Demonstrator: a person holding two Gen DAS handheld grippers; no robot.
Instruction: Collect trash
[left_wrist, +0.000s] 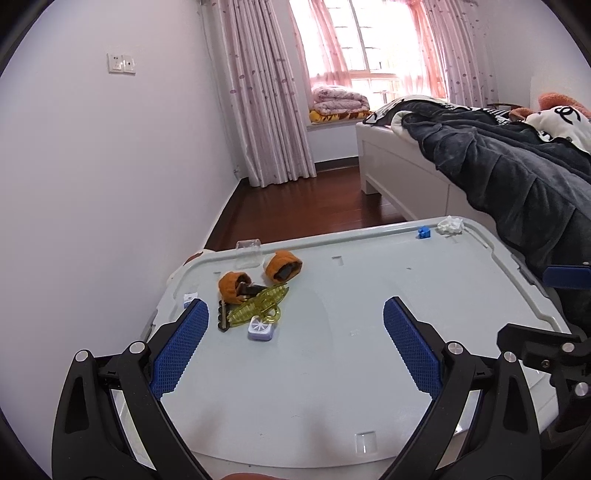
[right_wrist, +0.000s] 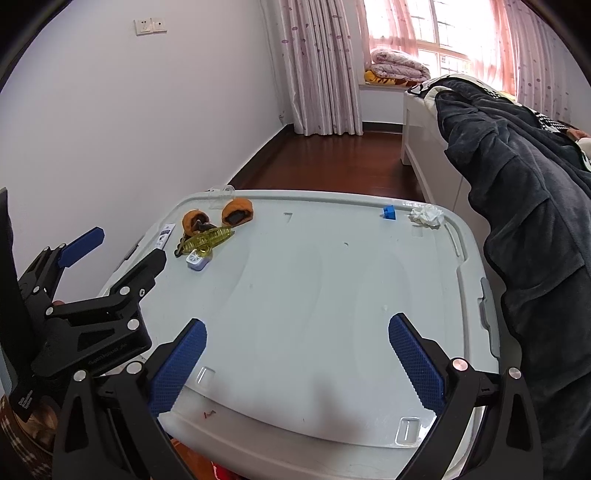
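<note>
A crumpled white tissue (left_wrist: 450, 224) (right_wrist: 427, 215) lies at the far right corner of the pale grey bin lid (left_wrist: 332, 354) (right_wrist: 314, 295). At the far left lie two orange peel pieces (left_wrist: 282, 264) (right_wrist: 237, 211), a yellow hair clip (left_wrist: 259, 303) (right_wrist: 208, 237), a small lilac-white square box (left_wrist: 261, 328) (right_wrist: 198, 260) and a dark thin item (left_wrist: 222, 316). My left gripper (left_wrist: 293, 343) is open and empty, near the clutter; it also shows in the right wrist view (right_wrist: 122, 245). My right gripper (right_wrist: 297, 365) is open and empty over the lid's near edge.
A blue toy brick (left_wrist: 423, 232) (right_wrist: 388, 212) sits left of the tissue. A small white packet (left_wrist: 190, 297) (right_wrist: 164, 235) lies at the lid's left edge. A bed with a dark blanket (left_wrist: 498, 166) (right_wrist: 524, 206) stands close on the right. A white wall is left.
</note>
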